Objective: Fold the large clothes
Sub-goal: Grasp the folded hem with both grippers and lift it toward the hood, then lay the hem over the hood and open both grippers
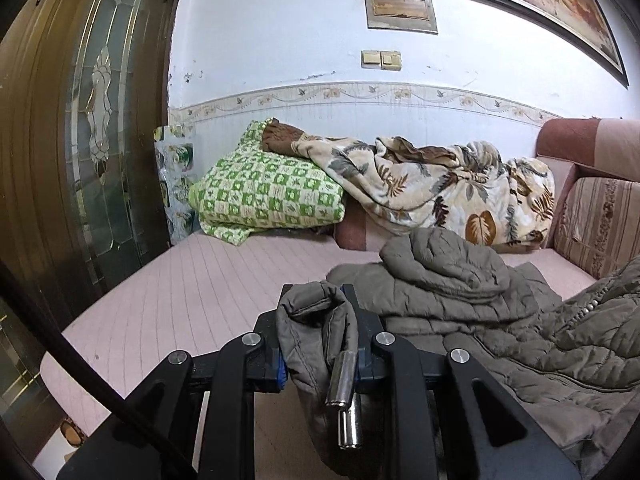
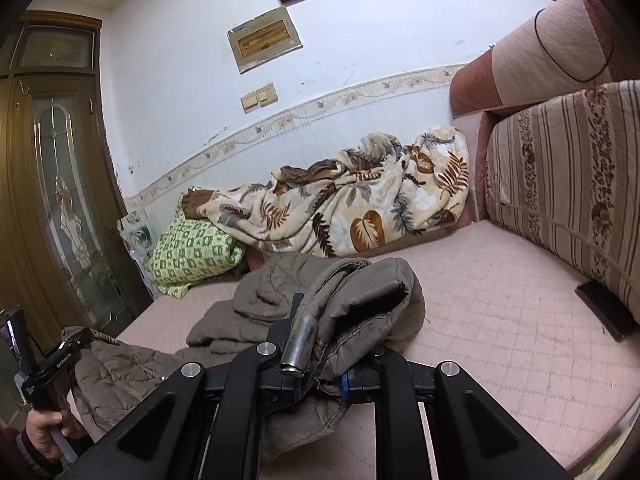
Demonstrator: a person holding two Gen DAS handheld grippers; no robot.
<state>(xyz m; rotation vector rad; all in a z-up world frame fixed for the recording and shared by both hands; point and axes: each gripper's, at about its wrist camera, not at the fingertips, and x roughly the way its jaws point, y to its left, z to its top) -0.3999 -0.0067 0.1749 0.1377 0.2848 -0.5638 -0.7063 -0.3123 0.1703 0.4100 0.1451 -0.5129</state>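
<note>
From the left wrist view, the stained-glass wooden door [image 1: 100,128] stands at nine o'clock, a folded green checked blanket [image 1: 268,192] at eleven and a leaf-print fleece blanket [image 1: 440,192] at one, both pushed back against the wall, seemingly to leave the pink quilted sofa seat [image 1: 192,288] free as a folding surface. At six o'clock the left gripper [image 1: 318,328] has its jaws nearly closed, pinching a bunched hem corner of the grey-brown quilted puffer jacket [image 1: 500,320], a metal drawcord toggle [image 1: 345,384] dangling from the fold. The rest of the jacket lies heaped on the seat from three to five o'clock, rumpled and doubled over itself, not yet flattened. In the right wrist view, a hand [image 2: 44,432] holding the other gripper's handle shows at eight o'clock, and the right gripper [image 2: 320,360] at six is likewise almost shut, clamped on another hem corner with its own toggle [image 2: 298,344]. The striped sofa cushion [image 2: 560,192] sits at three. Holding two corners apart likely serves to lift and spread the garment before folding.
</note>
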